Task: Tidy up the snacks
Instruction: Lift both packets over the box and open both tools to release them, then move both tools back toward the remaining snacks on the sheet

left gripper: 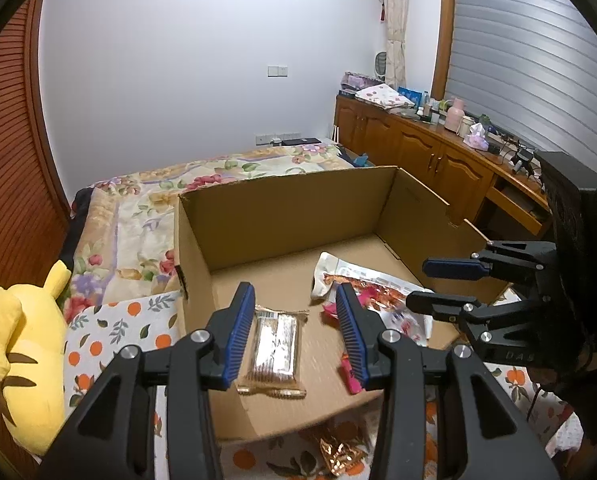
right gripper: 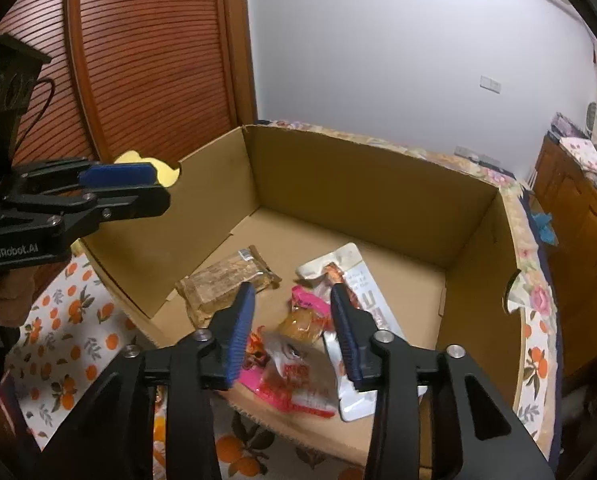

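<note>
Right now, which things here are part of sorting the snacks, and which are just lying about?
Job:
- cardboard box
- biscuit pack
- white pouch
- pink packets
- gold wrapper outside the box

Lying about:
- yellow plush toy
- flowered quilt
- pink bottle

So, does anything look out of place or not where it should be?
Yes. One shiny gold-wrapped snack lies outside the brown cardboard box, on the orange-print cloth by its near wall, while the other snacks are inside. The box's rim also looks torn at one side.
</note>
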`<act>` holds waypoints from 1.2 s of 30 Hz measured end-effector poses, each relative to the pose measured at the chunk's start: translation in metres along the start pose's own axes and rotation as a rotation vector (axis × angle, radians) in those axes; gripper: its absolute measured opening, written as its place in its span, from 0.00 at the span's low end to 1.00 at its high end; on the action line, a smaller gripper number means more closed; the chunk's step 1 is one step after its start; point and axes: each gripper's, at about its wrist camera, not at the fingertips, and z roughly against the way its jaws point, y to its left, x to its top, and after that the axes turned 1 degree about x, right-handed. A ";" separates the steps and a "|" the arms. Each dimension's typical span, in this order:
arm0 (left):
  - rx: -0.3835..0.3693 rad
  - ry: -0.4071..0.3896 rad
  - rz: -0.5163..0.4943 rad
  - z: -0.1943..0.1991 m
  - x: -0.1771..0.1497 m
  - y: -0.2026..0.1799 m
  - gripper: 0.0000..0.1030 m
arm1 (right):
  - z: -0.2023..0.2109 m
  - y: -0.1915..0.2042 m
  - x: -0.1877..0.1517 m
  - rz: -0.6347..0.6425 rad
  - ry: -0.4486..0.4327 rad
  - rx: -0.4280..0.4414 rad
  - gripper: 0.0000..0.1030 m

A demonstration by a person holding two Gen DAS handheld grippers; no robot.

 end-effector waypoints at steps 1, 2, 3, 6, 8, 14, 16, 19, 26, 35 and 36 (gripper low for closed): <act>0.000 -0.002 0.000 0.002 -0.001 -0.001 0.41 | 0.002 0.000 0.000 -0.001 -0.002 -0.004 0.39; 0.000 -0.005 -0.002 0.006 -0.002 -0.002 0.42 | 0.006 0.002 -0.001 -0.002 -0.005 -0.007 0.39; 0.001 -0.009 -0.006 0.010 -0.004 -0.004 0.42 | 0.010 0.003 -0.001 -0.002 -0.008 -0.008 0.39; 0.003 -0.020 -0.013 0.022 -0.007 -0.009 0.42 | 0.024 0.010 -0.003 0.000 -0.027 -0.011 0.41; 0.004 -0.027 -0.017 0.029 -0.009 -0.011 0.42 | 0.034 0.014 -0.005 -0.003 -0.037 -0.015 0.41; 0.007 -0.043 -0.030 0.053 -0.020 -0.020 0.43 | 0.059 0.025 -0.019 -0.010 -0.060 -0.031 0.43; 0.006 -0.049 -0.036 0.061 -0.025 -0.024 0.43 | 0.066 0.031 -0.023 -0.001 -0.064 -0.037 0.43; 0.007 -0.053 -0.042 0.070 -0.032 -0.029 0.44 | 0.077 0.042 -0.031 0.015 -0.070 -0.054 0.44; 0.009 -0.054 -0.057 0.089 -0.051 -0.041 0.45 | 0.098 0.058 -0.055 -0.004 -0.084 -0.054 0.46; -0.001 -0.032 -0.065 0.098 -0.079 -0.056 0.46 | 0.115 0.067 -0.085 -0.036 -0.086 -0.066 0.48; -0.003 -0.028 -0.066 0.098 -0.082 -0.058 0.46 | 0.116 0.068 -0.088 -0.040 -0.085 -0.066 0.49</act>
